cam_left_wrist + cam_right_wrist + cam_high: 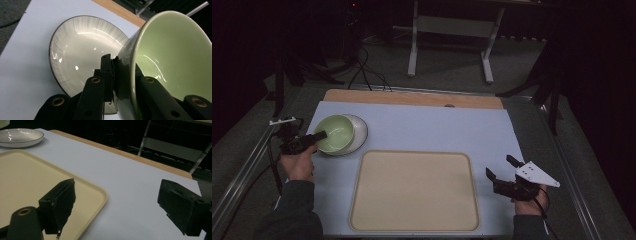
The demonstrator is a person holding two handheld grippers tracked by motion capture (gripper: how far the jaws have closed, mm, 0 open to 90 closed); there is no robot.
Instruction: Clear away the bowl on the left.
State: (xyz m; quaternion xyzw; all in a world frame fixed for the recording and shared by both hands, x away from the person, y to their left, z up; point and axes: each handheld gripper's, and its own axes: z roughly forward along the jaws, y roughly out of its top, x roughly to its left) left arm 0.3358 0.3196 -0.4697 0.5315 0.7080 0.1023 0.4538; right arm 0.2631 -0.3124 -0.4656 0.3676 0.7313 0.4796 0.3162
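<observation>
Bowl (175,55): glossy green glaze, ceramic-looking. Plate (82,57): glossy white glaze, dark rim. Tray (414,190): matt beige, plastic-looking. Mat (437,127): matt, smooth. Table edge (412,97): wood.

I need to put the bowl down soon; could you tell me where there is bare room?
The cream tray is bare, as is the mat between tray and wooden edge. The crowded spot: green bowl, plate and left gripper.

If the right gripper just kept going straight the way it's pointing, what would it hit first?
Probably nothing soon: the open right gripper points over the bare pale blue table mat, beside the cream tray, toward the wooden far edge. Depth is unclear.
</observation>
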